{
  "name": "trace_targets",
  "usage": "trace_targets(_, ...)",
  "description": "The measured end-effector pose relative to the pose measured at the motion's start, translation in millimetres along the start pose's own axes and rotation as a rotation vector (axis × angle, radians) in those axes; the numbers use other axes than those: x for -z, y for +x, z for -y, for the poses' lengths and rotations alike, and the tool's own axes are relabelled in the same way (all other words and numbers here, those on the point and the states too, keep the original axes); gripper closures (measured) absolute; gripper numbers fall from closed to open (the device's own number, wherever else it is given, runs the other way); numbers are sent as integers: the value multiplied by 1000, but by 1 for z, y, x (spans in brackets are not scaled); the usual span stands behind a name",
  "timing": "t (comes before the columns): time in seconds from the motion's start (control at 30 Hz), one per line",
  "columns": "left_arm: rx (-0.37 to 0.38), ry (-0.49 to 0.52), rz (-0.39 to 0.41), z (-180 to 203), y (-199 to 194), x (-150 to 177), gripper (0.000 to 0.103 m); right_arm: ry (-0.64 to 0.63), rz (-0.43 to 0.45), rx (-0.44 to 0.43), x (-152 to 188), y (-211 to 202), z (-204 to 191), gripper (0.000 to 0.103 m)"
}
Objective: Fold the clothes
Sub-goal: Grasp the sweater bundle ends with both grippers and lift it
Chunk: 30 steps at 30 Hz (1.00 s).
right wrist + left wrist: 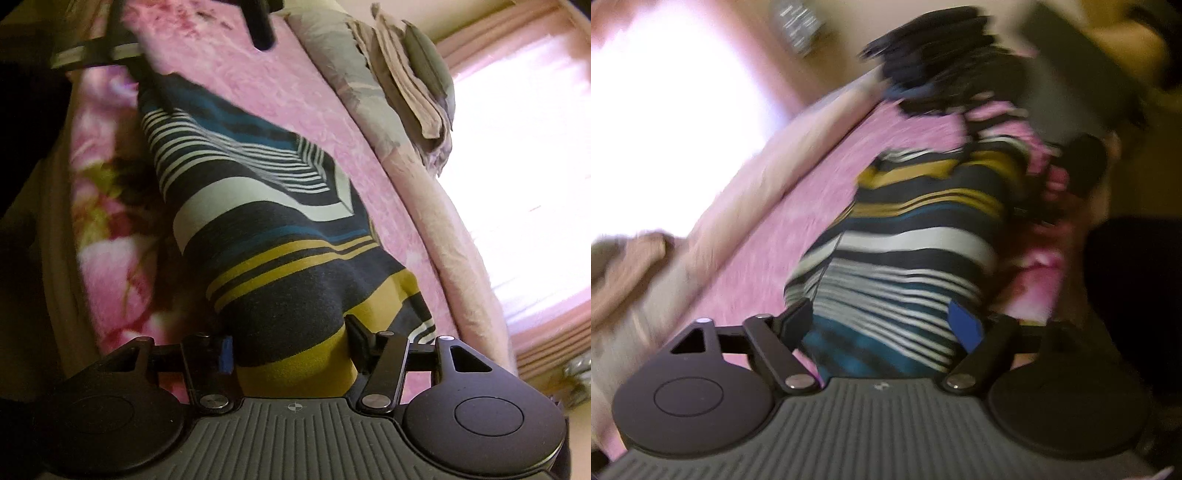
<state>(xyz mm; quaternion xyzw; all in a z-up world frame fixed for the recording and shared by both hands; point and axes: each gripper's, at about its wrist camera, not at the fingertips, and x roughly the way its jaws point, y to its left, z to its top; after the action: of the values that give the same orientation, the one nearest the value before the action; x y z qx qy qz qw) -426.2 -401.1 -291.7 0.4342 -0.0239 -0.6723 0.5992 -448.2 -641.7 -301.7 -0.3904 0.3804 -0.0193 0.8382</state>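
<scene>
A striped garment (916, 236) in navy, white, teal and mustard lies lengthwise on a pink blanket (798, 206). The left wrist view is blurred. My left gripper (881, 321) stands open at the teal-striped end, its fingers wide apart on either side of the cloth without pinching it. At the mustard end of the striped garment (266, 206), my right gripper (290, 347) has the bunched cloth filling the gap between its pads, which press on both sides. A dark finger (263, 33) of the left gripper shows at the far end in the right wrist view.
The pink blanket (303, 92) covers a bed, with a flowered part (107, 229) on one side. Folded beige and grey bedding (413, 77) is stacked by a bright window (524, 177). A dark pile of clothes (945, 62) sits beyond the garment.
</scene>
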Motion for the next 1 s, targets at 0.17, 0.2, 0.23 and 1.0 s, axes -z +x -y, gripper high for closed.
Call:
trace_targets(0.17,-44,221,-60,41,27,-3,23,80,12,-18,-10,-12,18,48)
trace_targets(0.2,-66,262,-77,47,35,-4,24,87,15,-16,-12,-14,20,48)
trace_targets(0.23,-87,303,-95,53,44,-5,30,86,15,-11,-12,-15,19,48)
trace_targets(1.0,-72,151,-119,34,57,7,81,-186,0,264,28,12,-68,25)
